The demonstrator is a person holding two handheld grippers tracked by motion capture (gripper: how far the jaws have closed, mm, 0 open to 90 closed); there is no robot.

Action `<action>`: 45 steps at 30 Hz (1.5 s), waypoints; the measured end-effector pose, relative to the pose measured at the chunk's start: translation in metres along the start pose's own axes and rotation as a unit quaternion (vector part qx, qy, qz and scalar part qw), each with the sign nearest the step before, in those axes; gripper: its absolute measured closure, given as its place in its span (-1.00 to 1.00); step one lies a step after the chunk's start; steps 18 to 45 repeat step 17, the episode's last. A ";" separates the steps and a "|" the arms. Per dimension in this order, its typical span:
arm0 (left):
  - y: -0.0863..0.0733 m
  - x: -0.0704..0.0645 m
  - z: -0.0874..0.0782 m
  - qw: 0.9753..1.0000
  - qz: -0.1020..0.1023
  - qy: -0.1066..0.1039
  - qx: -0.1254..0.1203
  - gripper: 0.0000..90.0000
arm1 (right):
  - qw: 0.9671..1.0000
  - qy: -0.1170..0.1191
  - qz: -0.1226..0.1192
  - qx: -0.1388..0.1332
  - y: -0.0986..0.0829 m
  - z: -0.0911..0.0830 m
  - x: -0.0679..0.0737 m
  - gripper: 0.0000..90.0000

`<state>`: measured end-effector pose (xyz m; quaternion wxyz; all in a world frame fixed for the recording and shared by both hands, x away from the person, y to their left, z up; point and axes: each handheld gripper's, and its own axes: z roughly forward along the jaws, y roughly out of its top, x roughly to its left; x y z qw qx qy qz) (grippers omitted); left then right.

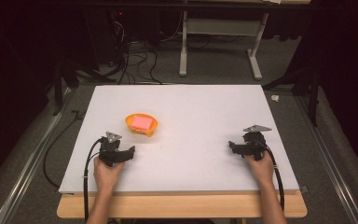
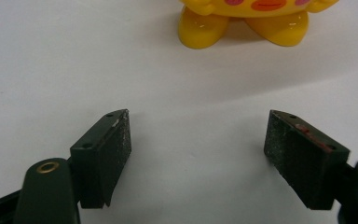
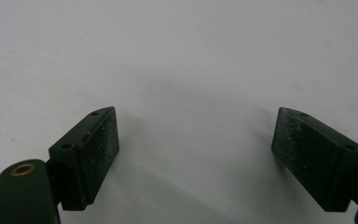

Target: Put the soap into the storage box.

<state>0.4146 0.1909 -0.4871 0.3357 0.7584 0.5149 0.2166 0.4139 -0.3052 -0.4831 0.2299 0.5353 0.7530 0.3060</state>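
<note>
left gripper (image 2: 198,140): we see jaws spread wide, empty, low over the white table (image 1: 200,140) | yellow character-shaped bowl (image 1: 141,124) with pink block (image 1: 142,122) inside: just ahead of our left gripper, apart from it | right gripper (image 3: 196,149): jaws spread wide, empty, bare table ahead, bowl well off to its left

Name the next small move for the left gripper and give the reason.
Probably ease the left gripper forward toward the yellow bowl. Its jaws stand wide open with bare table between them, and the bowl's feet sit just ahead, untouched. The right gripper is open too, but far off.
</note>
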 end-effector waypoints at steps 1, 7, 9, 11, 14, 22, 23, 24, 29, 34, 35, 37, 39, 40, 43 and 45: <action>0.000 0.000 0.000 1.000 0.001 0.001 0.000 -0.48 | 1.000 0.000 0.000 0.000 0.000 0.000 0.000 -0.66; -0.001 -0.001 0.000 1.000 0.001 0.003 -0.002 -0.48 | 1.000 0.000 0.001 0.000 0.000 0.000 0.000 -0.66; -0.001 -0.001 0.000 1.000 0.001 0.002 -0.002 -0.48 | 1.000 0.000 0.001 0.000 0.000 0.000 0.000 -0.66; -0.001 0.000 0.000 1.000 0.001 0.002 -0.002 -0.48 | 1.000 0.000 0.001 0.000 0.000 0.000 0.000 -0.66; -0.001 0.000 0.000 1.000 0.001 0.002 -0.002 -0.48 | 1.000 0.000 0.001 0.000 0.000 0.000 0.000 -0.66; -0.001 0.000 0.000 1.000 0.000 0.002 -0.002 -0.48 | 1.000 0.000 0.001 0.000 0.000 0.000 0.000 -0.66; -0.001 0.000 0.000 1.000 0.000 0.002 -0.002 -0.48 | 1.000 0.000 0.001 0.000 0.000 0.000 0.000 -0.66; -0.001 0.000 0.000 1.000 0.000 0.002 -0.002 -0.48 | 1.000 0.000 0.001 0.000 0.000 0.000 0.000 -0.66; -0.001 0.000 0.000 1.000 0.000 0.002 -0.002 -0.48 | 1.000 0.000 0.001 0.000 0.000 0.000 0.000 -0.66; -0.001 0.000 0.000 1.000 0.000 0.002 -0.002 -0.48 | 1.000 0.000 0.001 0.000 0.000 0.000 0.000 -0.66; -0.001 0.000 0.000 1.000 0.000 0.002 -0.002 -0.48 | 1.000 0.000 0.001 0.000 0.000 0.000 0.000 -0.66; -0.001 0.000 0.000 1.000 0.000 0.002 -0.002 -0.48 | 1.000 0.000 0.001 0.000 0.000 0.000 0.000 -0.66; -0.001 0.000 0.000 1.000 0.000 0.002 -0.002 -0.48 | 1.000 0.000 0.001 0.000 0.000 0.000 0.000 -0.66; -0.001 0.000 0.000 1.000 0.000 0.002 -0.002 -0.48 | 1.000 0.000 0.001 0.000 0.000 0.000 0.000 -0.66; -0.001 0.000 0.000 1.000 0.000 0.002 -0.002 -0.48 | 1.000 0.000 0.001 0.000 0.000 0.000 0.000 -0.66; -0.001 0.000 0.000 1.000 0.000 0.002 -0.002 -0.48 | 1.000 0.000 0.001 0.000 0.000 0.000 0.000 -0.66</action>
